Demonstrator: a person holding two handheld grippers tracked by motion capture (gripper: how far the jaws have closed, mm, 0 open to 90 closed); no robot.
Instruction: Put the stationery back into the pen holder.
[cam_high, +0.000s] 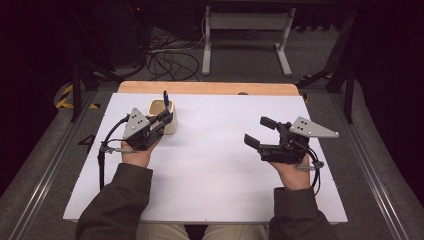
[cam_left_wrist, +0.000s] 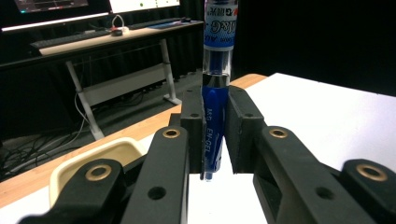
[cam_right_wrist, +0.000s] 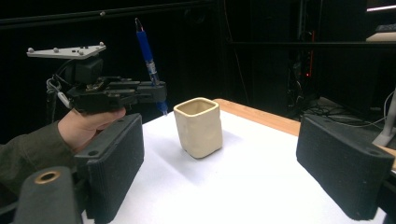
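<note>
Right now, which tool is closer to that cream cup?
Left. The left tool, shut on the blue pen, is right beside the cream cup; the right tool hangs open, far across the table.

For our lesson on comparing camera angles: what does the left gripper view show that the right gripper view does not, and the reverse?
Left gripper view alone: the printed lettering on the blue pen, the pads clamped on its barrel, and a desk with monitors behind.

Right gripper view alone: the whole left tool in the person's hand, the full cream cup standing apart from the pen tip, and its own open jaws with nothing between them.

Both: the pen held upright, the cup, the white tabletop.
</note>
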